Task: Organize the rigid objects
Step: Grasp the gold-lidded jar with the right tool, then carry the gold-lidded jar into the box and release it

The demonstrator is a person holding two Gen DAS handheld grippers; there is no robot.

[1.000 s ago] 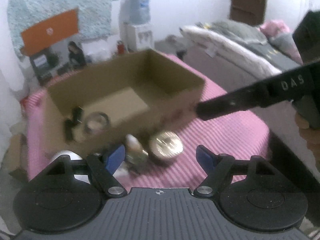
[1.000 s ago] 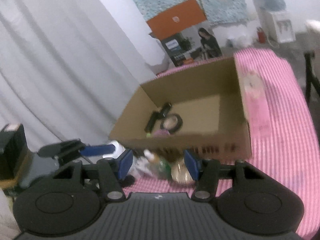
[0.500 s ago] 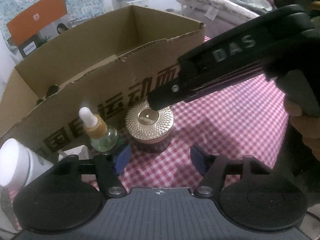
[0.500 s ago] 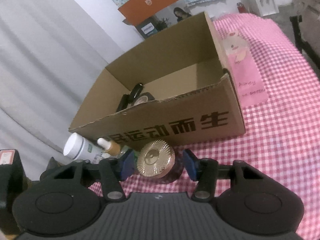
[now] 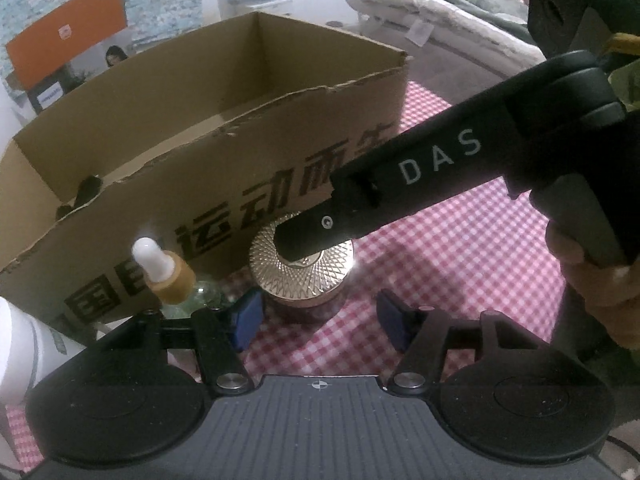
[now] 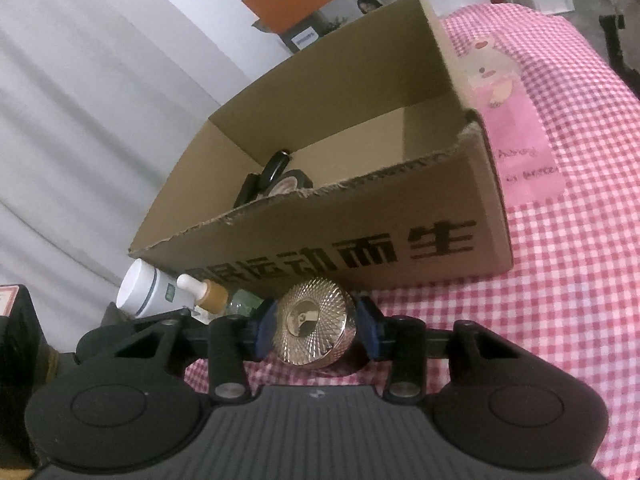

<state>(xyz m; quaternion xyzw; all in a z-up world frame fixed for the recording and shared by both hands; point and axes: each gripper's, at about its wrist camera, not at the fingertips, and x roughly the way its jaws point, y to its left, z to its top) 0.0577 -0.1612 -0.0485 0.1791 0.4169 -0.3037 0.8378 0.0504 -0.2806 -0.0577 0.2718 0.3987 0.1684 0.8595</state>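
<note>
A round jar with a gold patterned lid [image 6: 316, 326] stands on the pink checked cloth in front of a cardboard box [image 6: 360, 236]. My right gripper [image 6: 318, 330] has its blue pads on both sides of the jar's lid. In the left wrist view the jar [image 5: 304, 268] stands just ahead of my left gripper [image 5: 316, 320], which is open and empty; the right gripper's black body [image 5: 420, 176] reaches over the jar. A dropper bottle [image 5: 172, 276] and a white bottle [image 6: 148, 290] stand left of the jar. Dark items [image 6: 272, 176] lie inside the box.
The pink checked cloth [image 6: 560, 300] covers the table. A pink card [image 6: 516, 148] lies right of the box. An orange-and-white carton [image 5: 68, 60] stands behind the box. A bed [image 5: 440, 24] is at the far right, a white curtain [image 6: 80, 100] at the left.
Both grippers moved down and closer to the jar in front of the box. The right gripper's pads closed in around the jar's lid.
</note>
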